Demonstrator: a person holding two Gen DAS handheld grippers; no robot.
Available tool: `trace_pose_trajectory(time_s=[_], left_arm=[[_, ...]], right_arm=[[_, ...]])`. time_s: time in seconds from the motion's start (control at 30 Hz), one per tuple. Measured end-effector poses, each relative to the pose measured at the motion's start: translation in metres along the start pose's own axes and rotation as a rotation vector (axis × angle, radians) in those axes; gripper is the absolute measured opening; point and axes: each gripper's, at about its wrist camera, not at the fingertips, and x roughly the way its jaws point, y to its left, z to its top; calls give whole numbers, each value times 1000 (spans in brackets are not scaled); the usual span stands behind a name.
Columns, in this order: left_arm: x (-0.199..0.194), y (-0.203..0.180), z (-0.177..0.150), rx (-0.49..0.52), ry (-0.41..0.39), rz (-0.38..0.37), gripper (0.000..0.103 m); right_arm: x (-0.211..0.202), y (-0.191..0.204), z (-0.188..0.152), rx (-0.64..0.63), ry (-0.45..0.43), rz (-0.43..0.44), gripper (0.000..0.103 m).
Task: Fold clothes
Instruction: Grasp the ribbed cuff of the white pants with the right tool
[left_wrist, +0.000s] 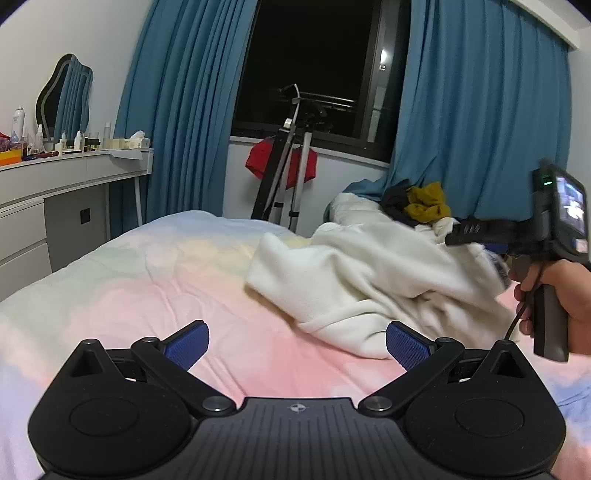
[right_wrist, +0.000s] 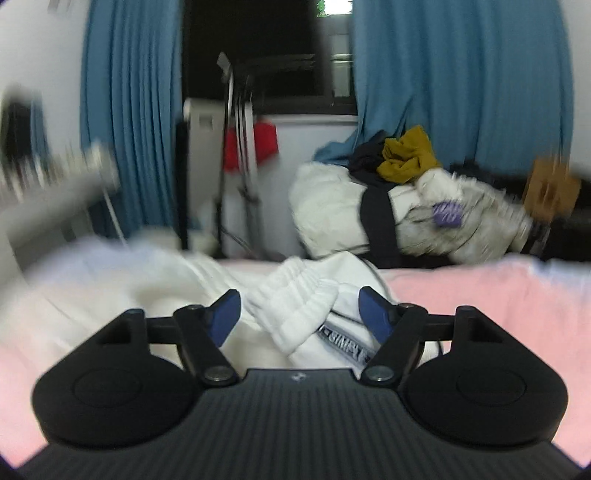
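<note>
Now right gripper (right_wrist: 297, 314) straddles white garment (right_wrist: 306, 314); unpinched

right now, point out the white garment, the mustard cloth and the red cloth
white garment (left_wrist: 369, 273), left wrist view, on its crumpled middle
mustard cloth (right_wrist: 406, 155), right wrist view, on its bunched centre
red cloth (left_wrist: 260, 157), left wrist view, on its left half

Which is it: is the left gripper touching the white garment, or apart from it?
Apart. The left wrist view shows the left gripper open over bare bedspread, short of the white garment.
</note>
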Motion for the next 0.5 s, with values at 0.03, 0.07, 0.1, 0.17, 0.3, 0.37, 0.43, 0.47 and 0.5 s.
trace_pose_trajectory(time_s=[0.03,0.07,0.1,0.17,0.3,0.37,0.43,0.47,0.5], left_arm=[[6,3,-2,-4,13,2,103],[13,7,-3,-9,26,1,103],[18,10,-4,-14,36,-1,103],[25,14,-6,-27,51,-6,103],[29,15,-7,-49,59,-27,103],[24,14,-3,-51,46,-33,103],[16,13,0,-59,28,-42,103],[11,14,3,-69,19,-50,103],[6,15,5,-80,11,-60,103]], right_arm=[[10,6,-3,-77,9,-39,72],[19,12,-5,-156,19,-80,66],[25,15,-7,-208,30,-109,61],[27,12,-8,-216,46,-135,44],[-13,0,-8,-123,5,-91,30],[-47,-2,-8,-93,-36,-72,26],[-81,-2,-8,-68,-73,-51,24],[-102,-1,-10,-62,-93,-33,23],[-124,1,-12,-57,-113,-14,23]])
